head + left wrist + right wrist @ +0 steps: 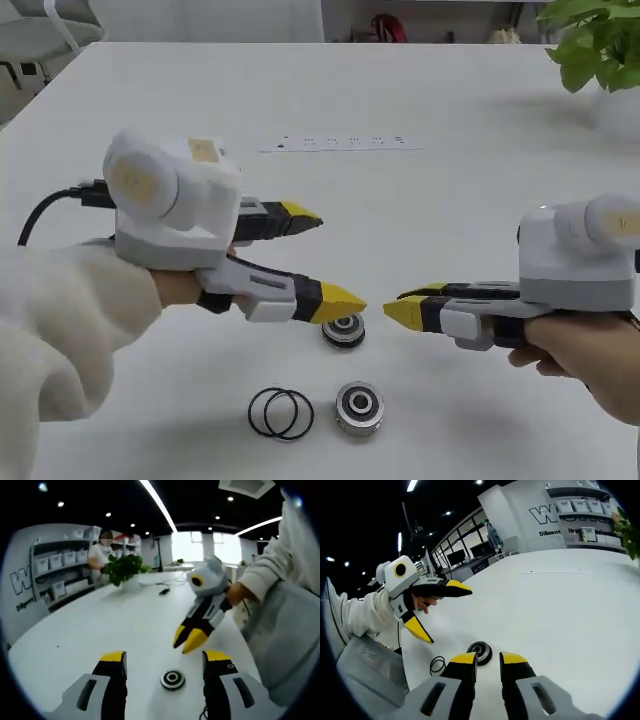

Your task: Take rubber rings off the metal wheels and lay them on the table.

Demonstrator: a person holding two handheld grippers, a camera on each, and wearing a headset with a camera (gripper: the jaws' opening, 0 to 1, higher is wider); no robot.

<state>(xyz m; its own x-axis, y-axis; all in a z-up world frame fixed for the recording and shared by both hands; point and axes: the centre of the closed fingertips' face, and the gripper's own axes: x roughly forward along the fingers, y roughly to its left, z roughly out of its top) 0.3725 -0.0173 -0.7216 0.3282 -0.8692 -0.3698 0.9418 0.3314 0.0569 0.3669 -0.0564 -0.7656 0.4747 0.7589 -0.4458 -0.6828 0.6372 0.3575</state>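
Metal wheel [343, 330] lies on the counter [450, 200] between facing tips; left tool [342, 262] gapes wide, empty; right tool [392, 303] barely parted, empty; both held level.

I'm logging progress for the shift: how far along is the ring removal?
Two rings already lie on the table beside the near wheel, which looks bare. Nothing is in hand: the left gripper and right gripper are open and empty, either side of the far wheel, whose dark rim suggests rings remain.
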